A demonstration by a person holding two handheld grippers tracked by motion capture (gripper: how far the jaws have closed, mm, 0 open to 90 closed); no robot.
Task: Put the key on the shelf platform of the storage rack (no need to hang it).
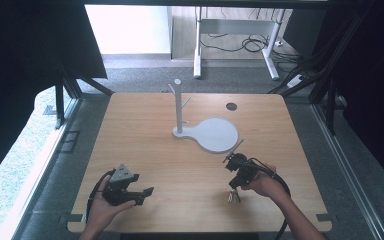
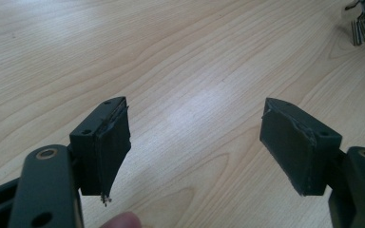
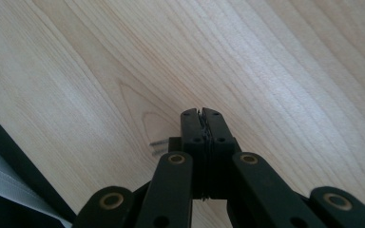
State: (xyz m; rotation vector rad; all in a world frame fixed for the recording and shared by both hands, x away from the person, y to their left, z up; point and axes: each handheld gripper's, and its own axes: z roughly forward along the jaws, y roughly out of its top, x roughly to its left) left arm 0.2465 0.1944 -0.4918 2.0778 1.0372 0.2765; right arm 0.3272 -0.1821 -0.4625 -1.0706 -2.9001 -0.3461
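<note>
Honestly, nothing readable anywhere. The wooden table is bare grain with no sticker or stamp, the white stand is blank, and the black jaw pads carry no brand or number (just screw holes and frayed rubber). Not a single letter or digit I can make out.

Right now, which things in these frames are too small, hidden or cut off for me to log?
- Small metal object beside the right gripper, high view: too small to identify.
- The same object, left gripper view: cut by the top right edge.
- Two thin metal ends, right gripper view: the rest hidden behind the shut jaws.
- Pegs on the white stand, high view: too small to count.
</note>
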